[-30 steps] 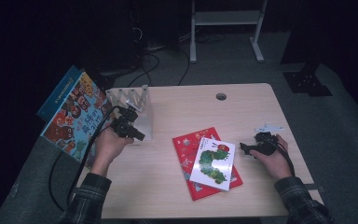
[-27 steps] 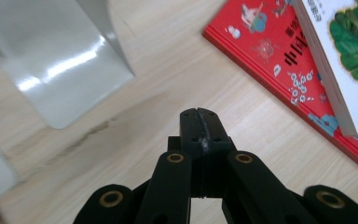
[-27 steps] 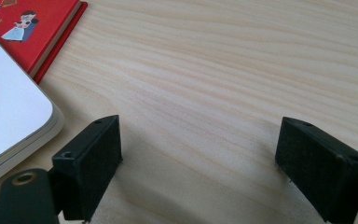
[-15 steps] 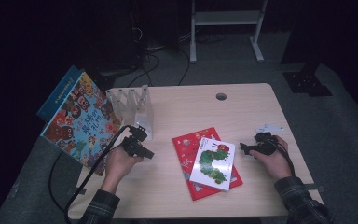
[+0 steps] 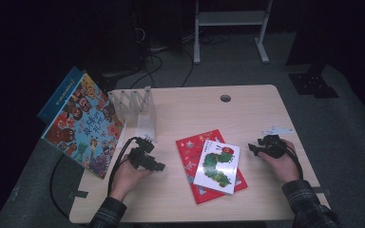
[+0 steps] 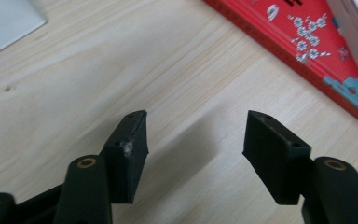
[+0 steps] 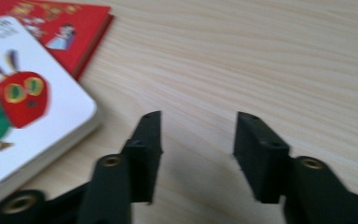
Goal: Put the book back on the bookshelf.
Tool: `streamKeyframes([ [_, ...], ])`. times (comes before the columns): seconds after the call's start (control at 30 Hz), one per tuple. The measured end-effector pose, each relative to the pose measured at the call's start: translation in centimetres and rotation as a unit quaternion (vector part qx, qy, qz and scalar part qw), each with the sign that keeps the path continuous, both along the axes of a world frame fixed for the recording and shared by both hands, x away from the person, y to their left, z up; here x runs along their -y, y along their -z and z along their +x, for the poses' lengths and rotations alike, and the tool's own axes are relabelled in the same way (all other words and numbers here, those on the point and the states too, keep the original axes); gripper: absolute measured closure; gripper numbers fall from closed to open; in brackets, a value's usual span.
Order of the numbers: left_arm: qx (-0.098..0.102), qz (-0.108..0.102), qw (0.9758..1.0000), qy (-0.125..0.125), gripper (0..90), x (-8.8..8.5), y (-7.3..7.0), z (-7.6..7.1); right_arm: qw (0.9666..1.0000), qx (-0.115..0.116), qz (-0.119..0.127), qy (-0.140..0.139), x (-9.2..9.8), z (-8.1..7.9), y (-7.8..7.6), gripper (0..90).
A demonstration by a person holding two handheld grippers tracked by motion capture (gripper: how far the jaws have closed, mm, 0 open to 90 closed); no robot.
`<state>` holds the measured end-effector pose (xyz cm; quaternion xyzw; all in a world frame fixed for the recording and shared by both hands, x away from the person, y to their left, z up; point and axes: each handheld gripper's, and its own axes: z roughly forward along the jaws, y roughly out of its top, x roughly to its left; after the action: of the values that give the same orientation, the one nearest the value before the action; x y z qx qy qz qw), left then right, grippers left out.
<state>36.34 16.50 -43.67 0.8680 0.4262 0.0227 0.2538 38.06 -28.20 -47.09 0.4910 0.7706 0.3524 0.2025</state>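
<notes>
My left gripper [image 5: 158, 166] [image 6: 193, 128] lies low over bare wood near the table's front left, pointing right at a red book [image 5: 190, 148] [image 6: 307, 46]. Its jaws have just been opening and nothing is between them. A white caterpillar book [image 5: 217, 165] [image 7: 28, 107] lies on top of the red book [image 7: 70, 28]. Just right of both books, my right gripper [image 5: 253, 148] [image 7: 198, 128] points left at them. Its jaws have just been closing, with only tabletop between them.
A large colourful picture book [image 5: 83, 126] leans at the table's left edge against a clear slotted rack [image 5: 138, 109], whose base [image 6: 4, 18] is near my left gripper. A round cable hole [image 5: 225, 98] sits at the back. A white stand [image 5: 228, 28] is behind the table.
My left hand has come away from the rack and the colourful book, down towards the table's front, and its jaws have opened. The right hand has stayed in place.
</notes>
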Motion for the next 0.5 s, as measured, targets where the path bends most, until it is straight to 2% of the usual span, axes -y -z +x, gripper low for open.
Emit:
streamKeyframes([
  [0.1,0.012,-0.006,0.9999,0.01,37.5,0.5,-0.2,-0.3,0.9998,0.002,0.014,-0.013,-0.1,-0.6,-0.7,67.5],
  [0.17,0.014,-0.015,0.9996,0.02,33.8,0.9,-0.1,-0.6,0.9994,-0.001,0.024,-0.024,-0.3,-0.8,-0.9,72.1],
  [0.27,0.016,-0.017,0.9991,0.037,27.6,1.5,0.1,-1.0,0.9985,-0.009,0.035,-0.042,-0.6,-1.1,-1.1,74.5],
  [0.4,0.022,-0.023,0.9979,0.056,24.9,2.4,0.1,-1.4,0.9973,-0.016,0.038,-0.061,-1.2,-1.5,-1.4,80.1],
  [0.5,0.025,-0.033,0.9971,0.064,23.9,3.1,0.1,-1.6,0.9966,-0.022,0.041,-0.068,-1.5,-1.9,-1.5,80.7],
])
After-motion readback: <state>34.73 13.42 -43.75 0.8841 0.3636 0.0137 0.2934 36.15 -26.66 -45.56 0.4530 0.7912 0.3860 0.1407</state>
